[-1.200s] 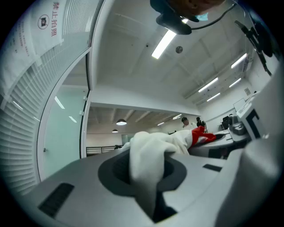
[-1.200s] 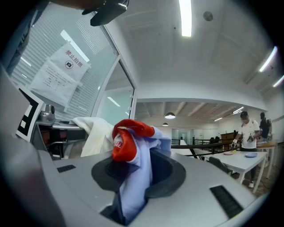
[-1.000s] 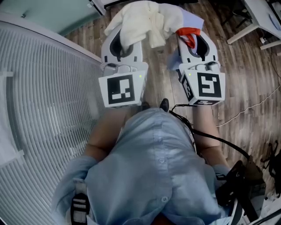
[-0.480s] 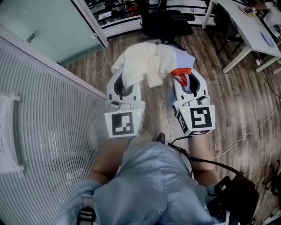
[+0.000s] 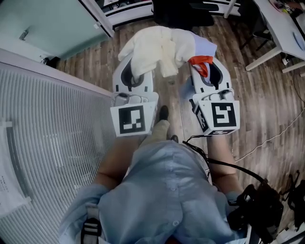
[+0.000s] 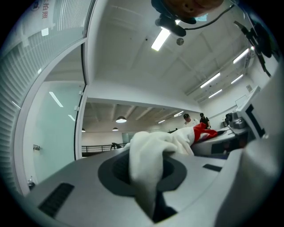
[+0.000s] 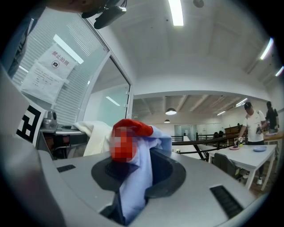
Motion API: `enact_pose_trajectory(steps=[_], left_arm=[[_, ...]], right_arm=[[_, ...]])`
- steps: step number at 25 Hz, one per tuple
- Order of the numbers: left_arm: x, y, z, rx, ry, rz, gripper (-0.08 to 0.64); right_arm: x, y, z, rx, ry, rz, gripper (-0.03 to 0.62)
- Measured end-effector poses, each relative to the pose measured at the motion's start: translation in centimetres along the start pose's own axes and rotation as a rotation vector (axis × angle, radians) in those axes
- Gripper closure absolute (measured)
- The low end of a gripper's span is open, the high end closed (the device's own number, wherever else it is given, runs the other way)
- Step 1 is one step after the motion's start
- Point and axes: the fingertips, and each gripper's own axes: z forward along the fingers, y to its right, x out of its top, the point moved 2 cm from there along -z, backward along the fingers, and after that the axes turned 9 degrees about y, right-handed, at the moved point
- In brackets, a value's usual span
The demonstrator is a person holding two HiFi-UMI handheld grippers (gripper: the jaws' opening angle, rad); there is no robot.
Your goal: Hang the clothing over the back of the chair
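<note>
**Clothing** (image 5: 159,45): a soft, crumpled bundle, mostly cream-white. It has a pale blue part on its right side and a bright red edge where that part meets my right tool. It hangs bunched between my two tools, held up in front of me above the wooden floor (image 5: 267,90).

**Left tool** (image 5: 134,76): clenched on a fold of the cream fabric. In the left gripper view the fold runs down into the narrow gap between the jaws and fills it.

**Right tool** (image 5: 210,78): clenched on the pale blue fabric, with the red edge bunched on top of the jaws. In the right gripper view the blue cloth drops into the gap between them.

Both tools sit side by side, roughly level, pointing away from me.

**Chair** (image 5: 183,10): black, at the top of the head view, beyond the bundle and partly cut off by the frame edge. The clothing is near it but not on it.

**Surroundings:** a glass partition (image 5: 52,143) with fine horizontal lines stands at my left. A white surface (image 5: 281,26) is at the upper right.
</note>
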Motion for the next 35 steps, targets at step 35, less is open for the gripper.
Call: enact_pose_trajectory(steps=[35], left_arm=[[-12.6, -13.5, 33.7, 0.013, -0.009, 0.018, 0.494]], right_arm=[[-7.7, 14.1, 35.5, 0.013, 0.01, -0.008, 0.485]])
